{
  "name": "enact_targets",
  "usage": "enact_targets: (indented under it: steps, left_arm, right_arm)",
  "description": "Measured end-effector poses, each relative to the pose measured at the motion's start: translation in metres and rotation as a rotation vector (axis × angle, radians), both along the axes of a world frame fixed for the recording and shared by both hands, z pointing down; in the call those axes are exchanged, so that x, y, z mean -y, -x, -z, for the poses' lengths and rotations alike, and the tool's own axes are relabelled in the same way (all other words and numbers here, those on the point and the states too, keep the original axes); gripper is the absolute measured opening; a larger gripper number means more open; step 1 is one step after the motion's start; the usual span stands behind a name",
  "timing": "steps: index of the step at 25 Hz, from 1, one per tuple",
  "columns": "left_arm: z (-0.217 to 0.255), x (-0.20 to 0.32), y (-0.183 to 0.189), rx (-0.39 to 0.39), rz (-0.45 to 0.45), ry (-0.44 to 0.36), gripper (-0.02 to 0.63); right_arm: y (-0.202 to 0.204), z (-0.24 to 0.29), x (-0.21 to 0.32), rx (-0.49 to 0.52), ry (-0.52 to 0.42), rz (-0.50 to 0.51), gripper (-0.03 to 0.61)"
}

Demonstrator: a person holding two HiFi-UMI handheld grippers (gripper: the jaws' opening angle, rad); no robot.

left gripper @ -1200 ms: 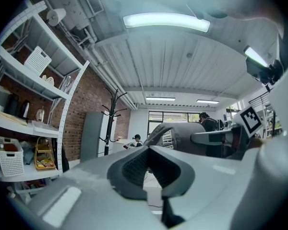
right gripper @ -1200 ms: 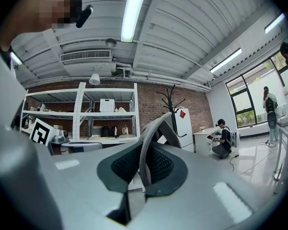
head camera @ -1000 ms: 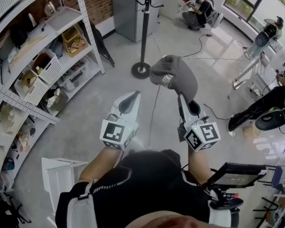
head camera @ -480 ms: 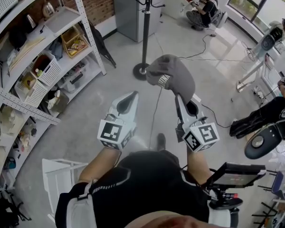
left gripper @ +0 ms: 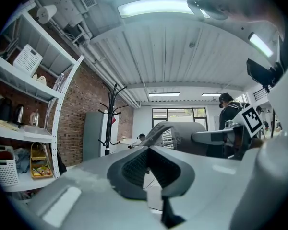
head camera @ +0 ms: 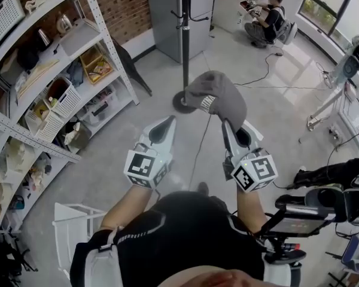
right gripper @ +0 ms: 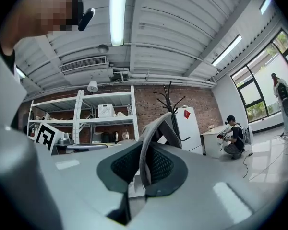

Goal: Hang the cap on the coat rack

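Note:
A grey cap (head camera: 218, 98) with a white print near its brim is pinched between the jaws of my right gripper (head camera: 230, 125), held up in front of me. In the right gripper view the cap's edge (right gripper: 150, 140) runs up between the closed jaws. My left gripper (head camera: 161, 128) is beside it, shut and holding nothing; from its view the cap (left gripper: 182, 135) shows to the right. The black coat rack (head camera: 185, 40) stands ahead on a round base (head camera: 183, 102), its hooks (right gripper: 169, 98) up high in front of a brick wall.
White metal shelving (head camera: 60, 70) with baskets and boxes runs along the left. A grey cabinet (head camera: 167, 17) stands behind the rack. A person (head camera: 268, 23) crouches at the back right. Cables (head camera: 269, 82) lie on the floor, and a screen on a stand (head camera: 299, 220) is at lower right.
The view has shifted: the coat rack and shelving now sit a little lower and nearer in the frame. The cap stays clamped in the right gripper; both grippers hold the same pose.

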State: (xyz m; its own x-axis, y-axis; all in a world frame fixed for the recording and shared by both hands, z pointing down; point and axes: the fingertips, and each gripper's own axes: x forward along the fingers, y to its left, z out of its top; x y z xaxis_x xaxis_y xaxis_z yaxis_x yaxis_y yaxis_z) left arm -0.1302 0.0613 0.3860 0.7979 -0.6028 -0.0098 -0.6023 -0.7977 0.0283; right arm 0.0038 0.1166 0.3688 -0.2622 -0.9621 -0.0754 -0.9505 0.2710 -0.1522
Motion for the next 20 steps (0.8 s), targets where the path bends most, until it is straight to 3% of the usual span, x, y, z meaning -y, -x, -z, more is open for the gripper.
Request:
enact_targets:
  steps: [12, 20]
  left_arm:
    - [0.009, 0.035, -0.096, 0.03, 0.06, -0.028, 0.002]
    - [0.009, 0.058, -0.111, 0.068, 0.102, -0.025, 0.003]
  right_arm:
    - [-0.102, 0.003, 0.04, 0.004, 0.001, 0.069, 0.028]
    - [-0.123, 0.0, 0.068, 0.022, 0.008, 0.12, 0.028]
